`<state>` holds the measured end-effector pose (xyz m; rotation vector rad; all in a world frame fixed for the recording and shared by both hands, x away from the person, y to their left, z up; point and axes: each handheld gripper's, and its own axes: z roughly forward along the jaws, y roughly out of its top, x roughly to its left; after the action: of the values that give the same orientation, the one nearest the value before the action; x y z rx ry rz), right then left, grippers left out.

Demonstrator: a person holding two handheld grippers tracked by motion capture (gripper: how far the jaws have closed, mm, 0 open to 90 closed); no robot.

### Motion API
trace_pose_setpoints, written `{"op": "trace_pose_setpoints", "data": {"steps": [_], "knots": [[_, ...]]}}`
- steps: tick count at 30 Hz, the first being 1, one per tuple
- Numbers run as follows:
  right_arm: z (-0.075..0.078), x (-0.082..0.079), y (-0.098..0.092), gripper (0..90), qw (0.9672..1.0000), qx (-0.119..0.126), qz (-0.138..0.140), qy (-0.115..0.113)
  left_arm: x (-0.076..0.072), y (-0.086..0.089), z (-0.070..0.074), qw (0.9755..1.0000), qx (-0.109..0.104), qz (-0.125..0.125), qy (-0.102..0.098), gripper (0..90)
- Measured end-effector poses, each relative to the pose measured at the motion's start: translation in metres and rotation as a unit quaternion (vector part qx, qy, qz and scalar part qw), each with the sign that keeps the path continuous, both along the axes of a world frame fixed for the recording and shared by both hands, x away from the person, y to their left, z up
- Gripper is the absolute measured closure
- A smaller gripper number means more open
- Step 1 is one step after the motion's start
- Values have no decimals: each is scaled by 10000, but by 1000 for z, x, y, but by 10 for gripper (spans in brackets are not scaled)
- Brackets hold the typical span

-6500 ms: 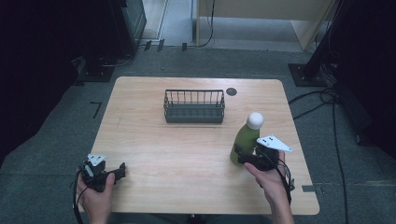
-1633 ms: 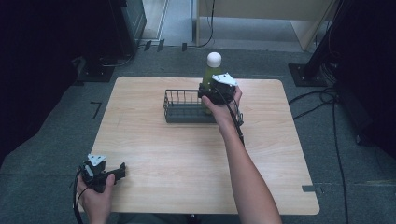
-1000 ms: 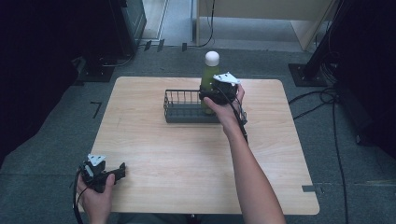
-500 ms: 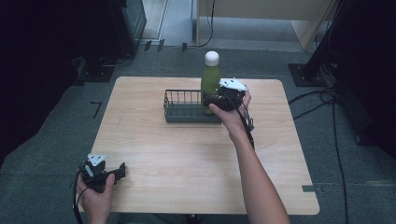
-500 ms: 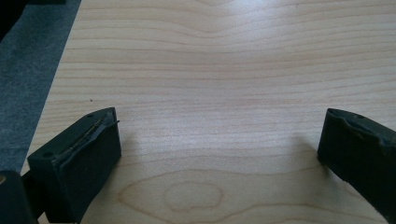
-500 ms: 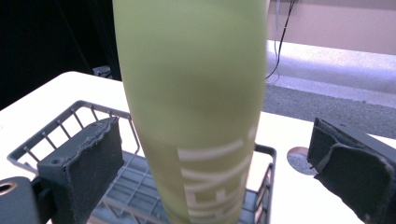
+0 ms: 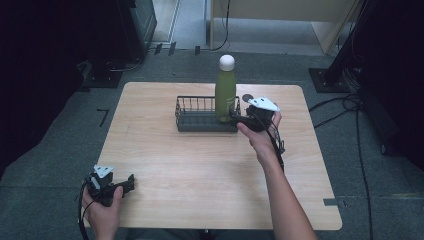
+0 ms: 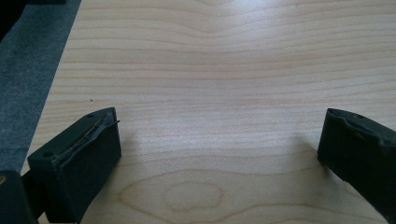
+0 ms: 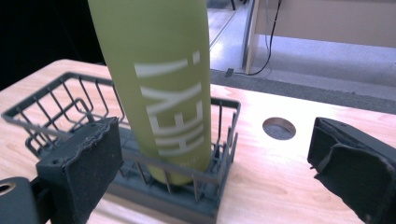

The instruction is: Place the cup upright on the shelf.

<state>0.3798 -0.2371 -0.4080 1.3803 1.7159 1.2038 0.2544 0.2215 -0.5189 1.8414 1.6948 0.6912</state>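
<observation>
The green bottle (image 7: pixel 225 90) stands upright in the right end of the wire basket (image 7: pixel 197 116), near the far edge of the table (image 7: pixel 200 170). My right gripper (image 7: pixel 234 119) is just beside the basket; its jaws have just been opening and now stand wide apart, with nothing pressed between them. In the right gripper view the bottle (image 9: pixel 161 79) is cut off at the top, so its white cap is hidden there, and its foot is half covered by the basket (image 9: pixel 56 109) wires. My left gripper (image 7: pixel 131 181) rests at the near left corner, jaws apart over bare wood.
</observation>
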Motion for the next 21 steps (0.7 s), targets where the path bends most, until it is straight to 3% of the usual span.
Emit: {"op": "trace_pose_setpoints", "data": {"steps": [21], "knots": [[-42,-36,-30,28,9994,-55,-180,286,0,0,0,10000,-2,0,-2,0]]}}
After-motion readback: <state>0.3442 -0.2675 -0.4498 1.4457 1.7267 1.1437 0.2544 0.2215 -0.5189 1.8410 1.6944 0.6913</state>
